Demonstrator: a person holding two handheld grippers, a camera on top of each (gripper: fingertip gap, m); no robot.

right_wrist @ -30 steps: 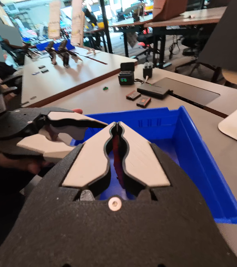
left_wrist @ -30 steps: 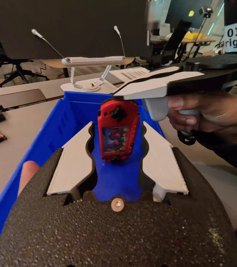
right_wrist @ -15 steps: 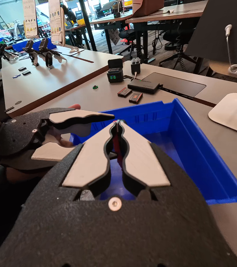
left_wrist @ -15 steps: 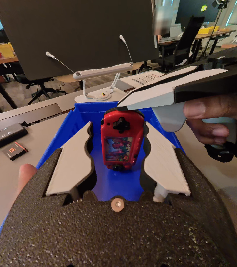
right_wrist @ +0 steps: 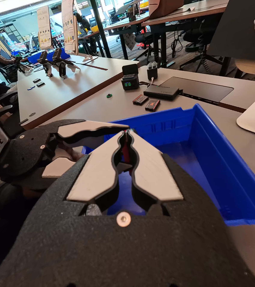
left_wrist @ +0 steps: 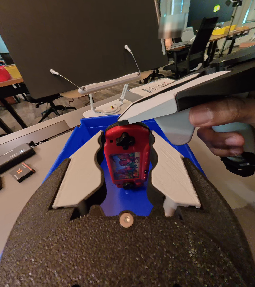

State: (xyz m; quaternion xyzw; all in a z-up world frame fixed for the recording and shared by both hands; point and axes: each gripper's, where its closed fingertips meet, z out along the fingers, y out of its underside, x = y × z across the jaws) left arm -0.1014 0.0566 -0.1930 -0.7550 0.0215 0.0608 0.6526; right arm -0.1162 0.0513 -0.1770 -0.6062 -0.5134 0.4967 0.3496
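A red handheld game (left_wrist: 126,156) with a black cross pad and multicoloured screen hung over a blue bin (right_wrist: 217,155); pale grey fingers (left_wrist: 80,172), grey worktop (left_wrist: 22,201).

On the grey table (right_wrist: 85,111) lie 2 flat black battery packs (right_wrist: 140,99) (right_wrist: 152,105), just beside a black power bank (right_wrist: 161,92) with a cable plugged into it. A black charging case (right_wrist: 130,80) showing 2 green lights stands near them. A white stand (left_wrist: 108,83) with 2 thin wire arms holds a black board (left_wrist: 77,38) upright, and 2 spare grippers (right_wrist: 52,63) are parked on the far table (right_wrist: 71,87).
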